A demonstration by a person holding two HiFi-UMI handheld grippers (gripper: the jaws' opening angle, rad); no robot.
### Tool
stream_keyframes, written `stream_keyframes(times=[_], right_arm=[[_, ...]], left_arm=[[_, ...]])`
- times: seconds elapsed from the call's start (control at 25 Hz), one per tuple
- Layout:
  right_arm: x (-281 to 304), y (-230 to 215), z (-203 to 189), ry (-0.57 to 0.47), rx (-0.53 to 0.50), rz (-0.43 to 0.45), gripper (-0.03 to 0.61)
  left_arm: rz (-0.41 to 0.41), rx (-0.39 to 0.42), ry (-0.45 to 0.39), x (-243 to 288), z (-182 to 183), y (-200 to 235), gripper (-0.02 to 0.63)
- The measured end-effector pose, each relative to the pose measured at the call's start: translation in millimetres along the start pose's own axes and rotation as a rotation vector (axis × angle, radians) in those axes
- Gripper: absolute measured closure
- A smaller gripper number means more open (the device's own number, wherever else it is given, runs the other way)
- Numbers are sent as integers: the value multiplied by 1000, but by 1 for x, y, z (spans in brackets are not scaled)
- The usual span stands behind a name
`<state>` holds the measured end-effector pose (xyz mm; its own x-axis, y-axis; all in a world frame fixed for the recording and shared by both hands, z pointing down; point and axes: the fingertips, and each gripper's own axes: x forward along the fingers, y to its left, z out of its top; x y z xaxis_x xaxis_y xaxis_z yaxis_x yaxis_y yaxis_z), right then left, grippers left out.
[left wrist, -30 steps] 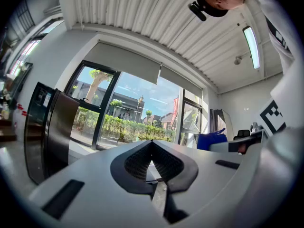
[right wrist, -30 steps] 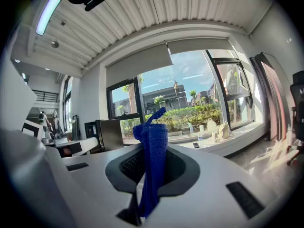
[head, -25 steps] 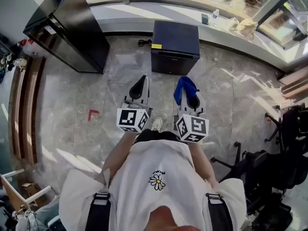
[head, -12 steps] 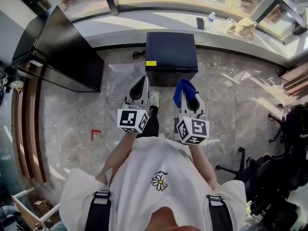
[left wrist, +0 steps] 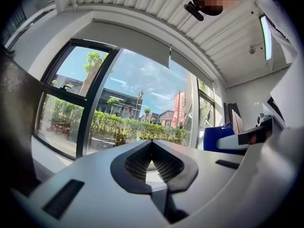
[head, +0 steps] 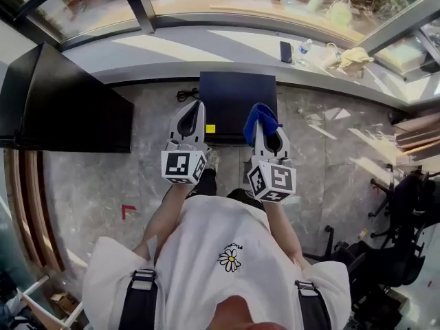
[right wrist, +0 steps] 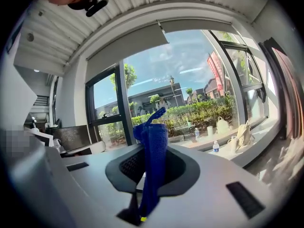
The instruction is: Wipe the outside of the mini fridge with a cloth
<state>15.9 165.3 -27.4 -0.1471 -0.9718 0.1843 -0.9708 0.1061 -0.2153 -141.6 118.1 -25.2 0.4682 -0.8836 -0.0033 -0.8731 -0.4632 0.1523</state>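
— Mini fridge [head: 237,102]?
— Far side of the floor [head: 137,177], against the window ledge [head: 206,47], straight ahead.
— Cloth [right wrist: 152,156]?
— Blue, pinched upright between the right gripper [right wrist: 151,175] jaws, apparently not touching the fridge.
— Left gripper [left wrist: 153,148]?
— Jaws pressed together on nothing, raised beside the right one.
— Progress?
— Seemingly none so far: approach only, every outer face left to wipe.
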Motion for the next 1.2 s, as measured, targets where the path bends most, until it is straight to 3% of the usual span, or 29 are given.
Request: stream_keyframes(times=[0.24, 0.48, 0.68, 0.8, 0.92, 1.12, 1.2], right_arm=[[73, -20, -18, 114, 20, 36, 516], [114, -51, -38, 224, 39, 127, 516], [160, -54, -48, 262, 27, 202, 515], [179, -52, -80, 318, 25, 229, 515], [220, -51, -117, 346, 90, 234, 516], [296, -30, -172, 295, 89, 291, 516], [316, -26, -197, 291, 74, 297, 515]], left_arm=[[41, 3, 87, 62, -20, 24, 609], [141, -1, 84, 87, -26, 13, 608], [221, -8, 114, 114, -52, 41, 609], [230, 10, 176, 117, -86, 50, 609], [250, 10, 214, 136, -132, 71, 608], [375, -38, 205, 169, -220, 131, 609], [388, -28, 216, 176, -248, 145, 609]])
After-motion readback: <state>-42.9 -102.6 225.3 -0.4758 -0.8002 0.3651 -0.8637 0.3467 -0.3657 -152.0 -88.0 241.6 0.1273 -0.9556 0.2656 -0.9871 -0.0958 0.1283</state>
